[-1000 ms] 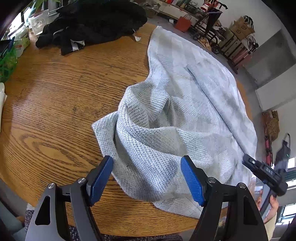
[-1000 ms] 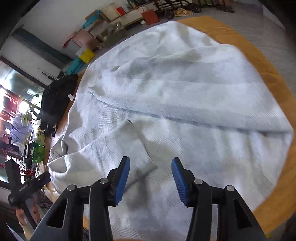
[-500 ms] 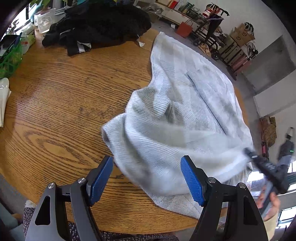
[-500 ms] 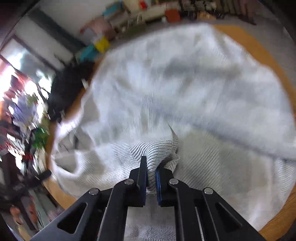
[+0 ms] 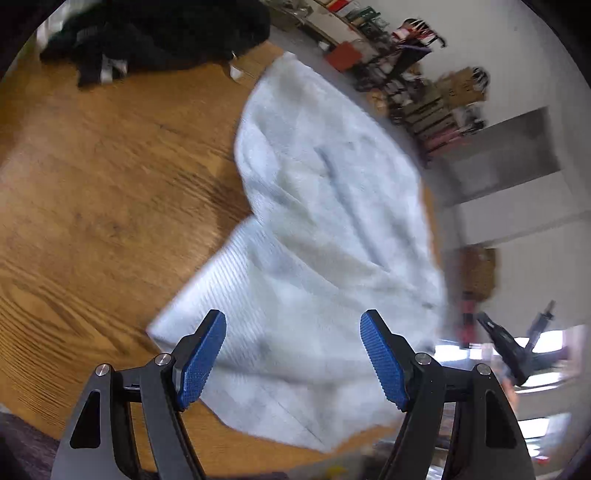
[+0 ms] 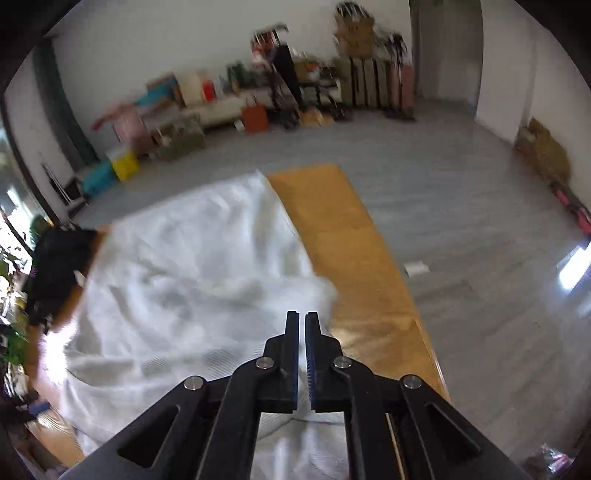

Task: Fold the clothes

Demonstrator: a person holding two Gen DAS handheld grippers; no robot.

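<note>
A round wooden tabletop [image 5: 92, 177] carries a pale knitted garment [image 5: 325, 229] that spreads from the far edge to the near edge and covers much of the right half. A heap of black clothes [image 5: 159, 33] lies at the far left edge, just beside the garment's far corner. Beyond the table, boxes, bags and racks [image 6: 288, 85] line a white wall across a grey floor. The left gripper [image 5: 293, 354] hangs over the garment's near part, its blue pads wide apart with nothing pinched between them. The right gripper [image 6: 301, 325] is clamped on a fold of the garment at its right side, with bare wood showing beside it.
</note>
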